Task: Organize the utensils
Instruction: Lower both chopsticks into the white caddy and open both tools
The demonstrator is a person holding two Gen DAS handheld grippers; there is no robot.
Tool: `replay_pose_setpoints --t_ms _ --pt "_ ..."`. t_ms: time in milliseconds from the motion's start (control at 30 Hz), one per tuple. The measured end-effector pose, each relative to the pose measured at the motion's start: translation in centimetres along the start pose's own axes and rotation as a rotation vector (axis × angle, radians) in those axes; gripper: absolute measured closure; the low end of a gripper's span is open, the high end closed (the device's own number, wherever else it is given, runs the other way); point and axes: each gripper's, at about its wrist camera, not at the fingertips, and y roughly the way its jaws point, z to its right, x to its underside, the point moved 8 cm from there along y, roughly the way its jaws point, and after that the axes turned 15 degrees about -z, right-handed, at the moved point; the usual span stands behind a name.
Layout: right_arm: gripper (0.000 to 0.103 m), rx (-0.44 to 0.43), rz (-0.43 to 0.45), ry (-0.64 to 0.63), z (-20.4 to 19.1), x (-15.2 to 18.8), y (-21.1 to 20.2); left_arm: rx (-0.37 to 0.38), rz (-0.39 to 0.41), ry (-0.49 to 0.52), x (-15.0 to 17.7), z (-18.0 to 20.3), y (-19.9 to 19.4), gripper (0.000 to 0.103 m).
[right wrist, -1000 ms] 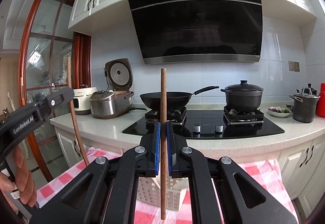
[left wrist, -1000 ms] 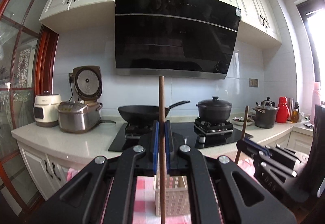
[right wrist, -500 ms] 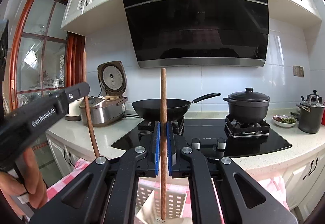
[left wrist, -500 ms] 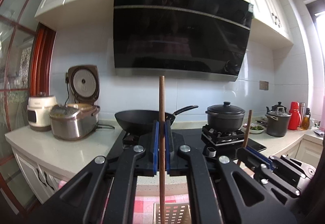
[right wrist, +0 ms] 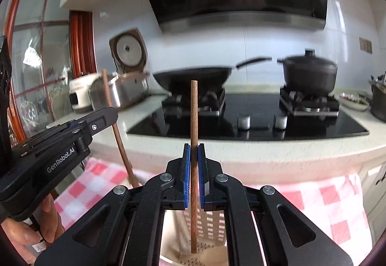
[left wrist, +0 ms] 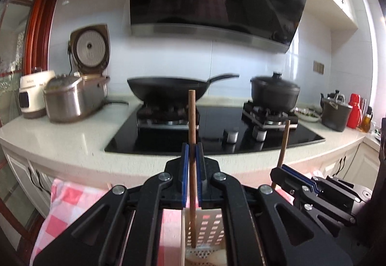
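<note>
Vertically, each gripper, left gripper (left wrist: 191, 157) and right gripper (right wrist: 193, 160), clamps one wooden chopstick (left wrist: 192, 145) above the perforated basket (left wrist: 207, 229), apparently for tip-first insertion.

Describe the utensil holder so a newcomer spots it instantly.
Start at the black cooktop, then drop to the pink checked cloth in front of the counter. The holder is the cream plastic basket with slotted walls there, directly under both claws' wooden chopsticks.
</note>
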Motion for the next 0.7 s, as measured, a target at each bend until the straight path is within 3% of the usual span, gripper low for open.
replay_pose_setpoints --t_ms 100,167,200,233,267,400,500,567,700 --pt "0.092 0.009 -0.029 0.007 0.3 0.6 1.0 -0.004 -0.029 -0.003 0.9 -0.4 1.0 0.096" --pt "0.084 0.016 -0.035 0.013 0.6 0.8 1.2 -0.014 -0.030 -0.008 1.2 -0.7 1.1 0.079" --pt "0.072 0.013 -0.032 0.016 0.7 0.8 1.1 -0.015 -0.026 -0.013 1.3 -0.9 1.1 0.074" --pt "0.052 0.009 -0.026 0.024 0.8 0.8 1.0 -0.016 -0.023 -0.020 1.4 -1.1 0.9 0.068" --pt "0.046 0.005 -0.015 0.034 1.0 0.8 0.7 -0.018 -0.019 -0.028 1.5 -1.3 0.8 0.064" --pt "0.046 0.028 0.008 0.038 1.6 0.7 -0.8 -0.036 -0.008 -0.050 2.2 -2.4 -0.7 0.057" --pt "0.046 0.038 0.025 0.040 2.0 1.3 -2.6 -0.055 0.009 -0.077 3.3 -3.9 -2.7 0.041" --pt "0.046 0.042 0.032 0.038 2.1 2.3 -4.0 -0.072 0.023 -0.098 4.4 -5.0 -4.4 0.030" --pt "0.046 0.041 0.022 0.030 1.5 5.5 -6.3 -0.119 0.014 -0.124 7.9 -6.9 -7.7 0.019"
